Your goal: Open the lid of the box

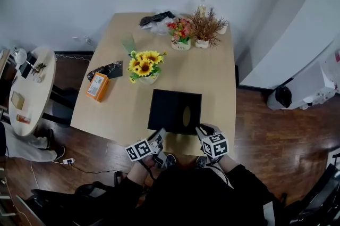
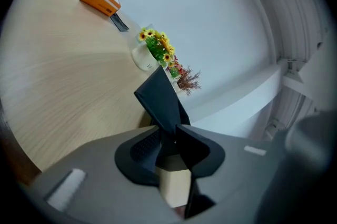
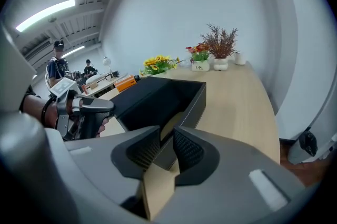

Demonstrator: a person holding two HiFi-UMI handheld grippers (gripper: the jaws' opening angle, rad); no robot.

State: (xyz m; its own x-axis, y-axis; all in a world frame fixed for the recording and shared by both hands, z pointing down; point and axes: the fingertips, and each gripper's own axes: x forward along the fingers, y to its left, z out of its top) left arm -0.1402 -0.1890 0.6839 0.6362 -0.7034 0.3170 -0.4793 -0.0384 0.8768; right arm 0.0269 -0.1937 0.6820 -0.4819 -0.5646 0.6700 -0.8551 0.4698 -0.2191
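- Head view, far left of the bench (image 1: 218, 81): orange carton (image 1: 98, 86), with a sunflower pot (image 1: 144, 65) just beside it; both stand apart from the work.
- Left hand-held gripper (image 1: 158, 140), at the box's near-left corner: in the left gripper view it (image 2: 175, 136) is clenched on a thin black lid panel (image 2: 160, 99), which stands tilted upward out of the jaws.
- Box (image 1: 167, 108): black and square, sitting at the near edge of the bench between the two grippers. The right gripper view shows its hollow (image 3: 158, 96). I cannot tell how far the lid is raised.
- Right hand-held gripper (image 1: 203, 132), at the near-right corner: in its own view it (image 3: 167, 150) is clenched on the box's near wall, jaws nearly together.
- Risk: the panel is thin and pinched near one corner, so an uneven lift could bend it or let it slip out.
- Risk: the box sits close to the bench edge, so pulling toward the body could drag it off.
- Risk: a weak hold on the right could let the whole box rise with the lid.
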